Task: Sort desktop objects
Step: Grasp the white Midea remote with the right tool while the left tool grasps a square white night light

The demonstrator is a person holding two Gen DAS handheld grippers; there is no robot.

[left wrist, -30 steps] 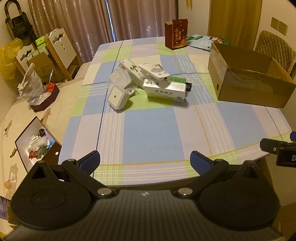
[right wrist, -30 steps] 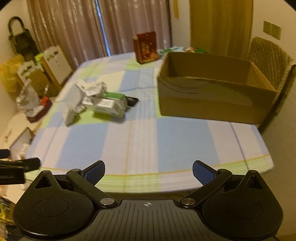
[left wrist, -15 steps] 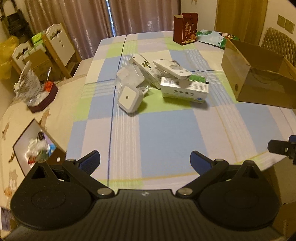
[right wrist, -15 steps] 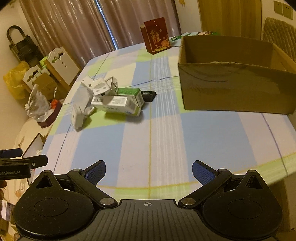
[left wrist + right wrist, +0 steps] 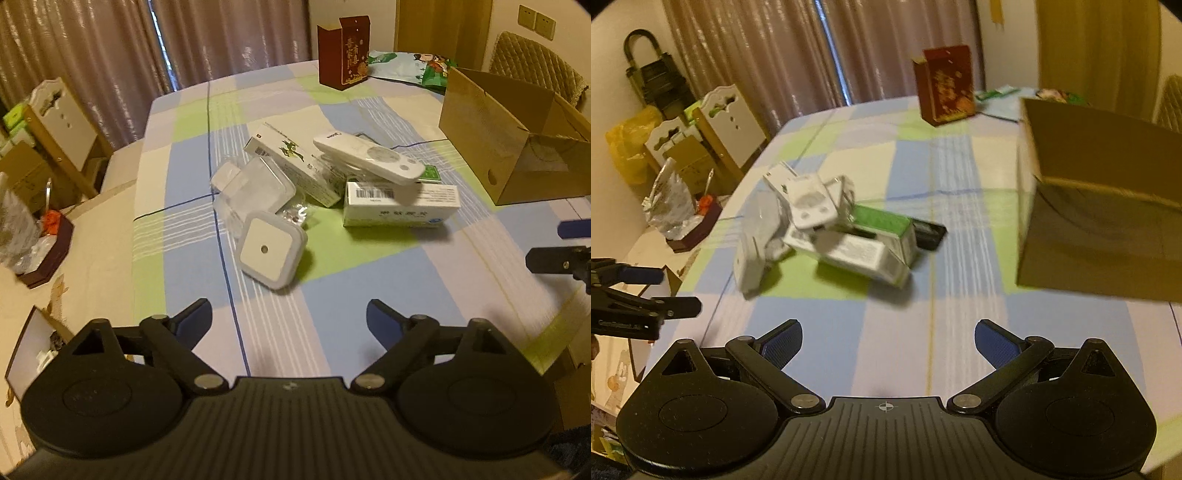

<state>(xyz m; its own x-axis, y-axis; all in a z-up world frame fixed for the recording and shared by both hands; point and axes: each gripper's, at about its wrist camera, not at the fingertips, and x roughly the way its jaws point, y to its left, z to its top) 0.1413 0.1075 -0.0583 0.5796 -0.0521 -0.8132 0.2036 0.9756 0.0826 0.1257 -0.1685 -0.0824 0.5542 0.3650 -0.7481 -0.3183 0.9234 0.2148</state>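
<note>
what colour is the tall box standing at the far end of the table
Dark red with gold print; the tall box shows best in the left wrist view.

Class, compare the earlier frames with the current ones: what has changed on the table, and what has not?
Both grippers, left and right, moved in toward the pile, open and empty throughout. Nothing was grasped or released. The pile and cardboard box stayed put.

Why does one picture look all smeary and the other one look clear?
In the right wrist view the pile of boxes and the cardboard box are smeared by motion blur. In the left wrist view the white remote and square night light look sharp, with blur only near the right edge. Both views are warm yellow and bent by the fisheye lens.
</note>
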